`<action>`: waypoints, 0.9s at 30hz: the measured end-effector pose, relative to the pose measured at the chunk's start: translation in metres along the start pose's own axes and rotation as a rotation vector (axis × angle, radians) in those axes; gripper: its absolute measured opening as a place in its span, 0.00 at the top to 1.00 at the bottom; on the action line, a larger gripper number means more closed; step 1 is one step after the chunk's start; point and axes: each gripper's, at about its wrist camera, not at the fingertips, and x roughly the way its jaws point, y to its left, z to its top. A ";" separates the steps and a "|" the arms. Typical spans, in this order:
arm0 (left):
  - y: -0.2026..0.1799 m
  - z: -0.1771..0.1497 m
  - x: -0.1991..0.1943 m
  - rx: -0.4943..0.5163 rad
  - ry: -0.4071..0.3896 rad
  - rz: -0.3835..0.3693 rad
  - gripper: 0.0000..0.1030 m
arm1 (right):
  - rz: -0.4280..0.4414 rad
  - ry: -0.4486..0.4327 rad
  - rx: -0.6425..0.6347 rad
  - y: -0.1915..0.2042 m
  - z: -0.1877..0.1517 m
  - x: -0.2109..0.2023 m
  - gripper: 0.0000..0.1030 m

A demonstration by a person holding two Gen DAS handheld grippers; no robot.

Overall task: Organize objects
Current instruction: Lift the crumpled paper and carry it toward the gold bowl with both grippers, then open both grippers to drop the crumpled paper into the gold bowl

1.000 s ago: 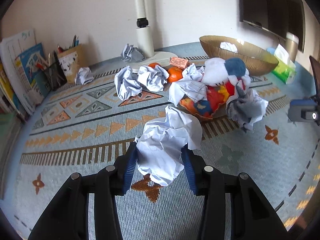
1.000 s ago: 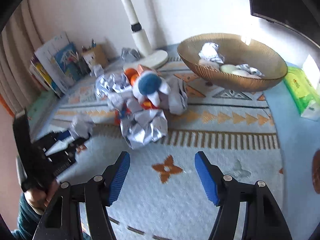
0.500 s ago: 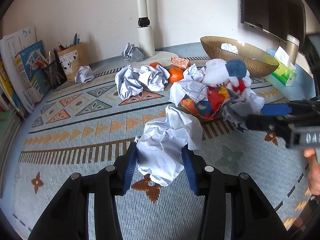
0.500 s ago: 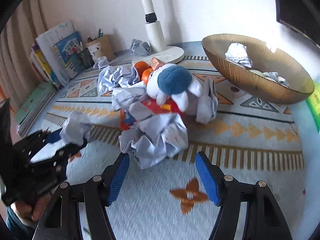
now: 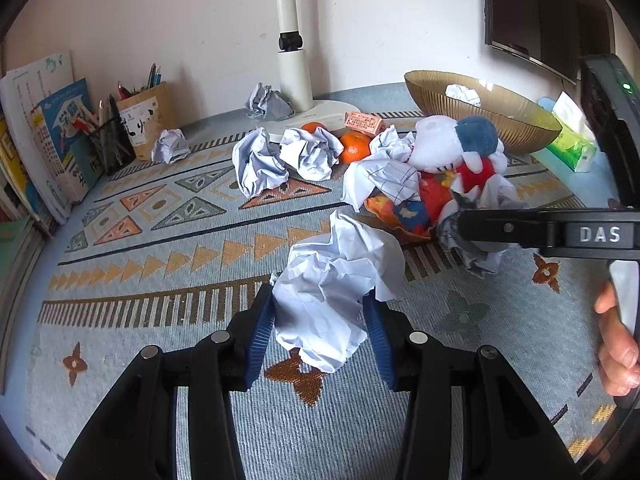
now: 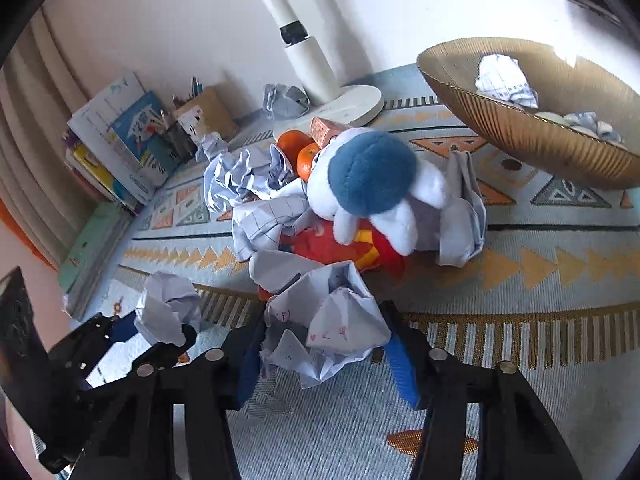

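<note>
Holding a crumpled white paper ball (image 5: 332, 292) in my left gripper (image 5: 322, 328), I see both blue pads (image 5: 260, 332) pressed into its sides, with the ball lifted clear of the patterned rug (image 5: 160, 248) near its front edge. My right gripper (image 6: 326, 354) has just been closing, and a second crumpled paper (image 6: 328, 324), marked with pink writing, sits between its jaws; the left pad is buried in the folds and the right pad (image 6: 402, 368) lies against the paper's edge, so I read it as clenched on that paper. This paper rests at the near foot of the pile in the rug's middle.

Right behind it lies a red, patterned cloth (image 6: 332, 246), and on top of that a white plush toy with a blue head (image 6: 372, 184), crowding the space ahead of the right jaws. More paper wads (image 5: 260, 162) lie toward the rug's far left, with two oranges (image 5: 354, 146) and a small orange box (image 5: 362, 122) beside the white stand base (image 5: 316, 116). A brown ribbed bowl (image 6: 520, 128) at the far right corner holds several crumpled sheets. Books (image 5: 52, 140) and pen holders (image 5: 140, 120) line the left edge.

From the left camera the right gripper reaches in level from the right edge, and a person's hand (image 5: 618, 344) grips its handle.
</note>
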 end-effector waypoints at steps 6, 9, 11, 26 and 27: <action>-0.012 0.021 -0.012 -0.019 -0.033 -0.020 0.62 | 0.019 -0.046 0.002 -0.008 -0.009 -0.040 0.53; -0.038 0.056 -0.032 0.014 -0.108 -0.102 0.62 | -0.011 -0.116 0.025 -0.023 -0.003 -0.080 0.53; -0.056 0.082 -0.039 0.038 -0.134 -0.167 0.62 | -0.028 -0.165 0.064 -0.041 0.008 -0.111 0.53; -0.126 0.235 0.079 -0.107 -0.024 -0.483 0.63 | -0.180 -0.387 0.424 -0.177 0.128 -0.150 0.52; -0.130 0.239 0.091 -0.110 -0.007 -0.479 0.63 | -0.202 -0.392 0.420 -0.178 0.134 -0.146 0.52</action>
